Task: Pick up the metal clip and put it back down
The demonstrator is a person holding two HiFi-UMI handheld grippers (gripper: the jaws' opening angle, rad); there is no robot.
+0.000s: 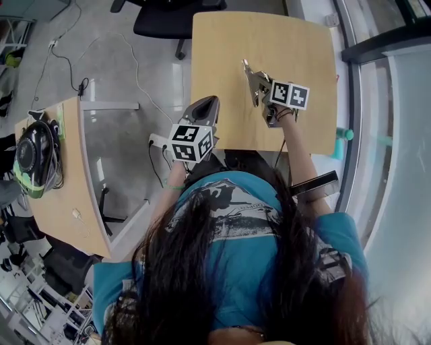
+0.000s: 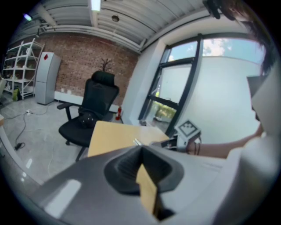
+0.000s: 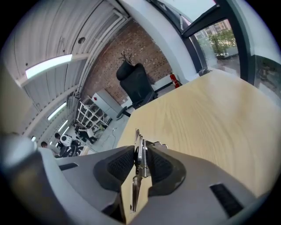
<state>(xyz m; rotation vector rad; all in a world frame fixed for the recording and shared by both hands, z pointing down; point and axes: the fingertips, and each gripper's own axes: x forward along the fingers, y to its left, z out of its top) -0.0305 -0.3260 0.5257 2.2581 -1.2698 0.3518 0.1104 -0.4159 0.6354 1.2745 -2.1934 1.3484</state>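
Right tongs (image 1: 260, 90) clamped on the metal clip (image 3: 139, 154), pads pressing both its sides, over the wooden table (image 1: 269, 40). Can't tell if it's clear of the top. Left tongs (image 2: 141, 151) together, empty, off the near edge. Pick-up step, I judge. Next calls for a steady lift, then setting down.

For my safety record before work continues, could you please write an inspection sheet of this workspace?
Surface: wooden table, bare apart from the metal clip.
Job's things: metal clip, between the fingers of the right gripper; contact with the table cannot be told.
Clutter: nothing seen on the table; helmet on the side desk.
Grippers: right gripper shut on the clip; left gripper shut, empty, at the table's near edge.
Cables: power strip and a loose cable on the floor.
Surroundings: office chair beyond the table, window at the right.
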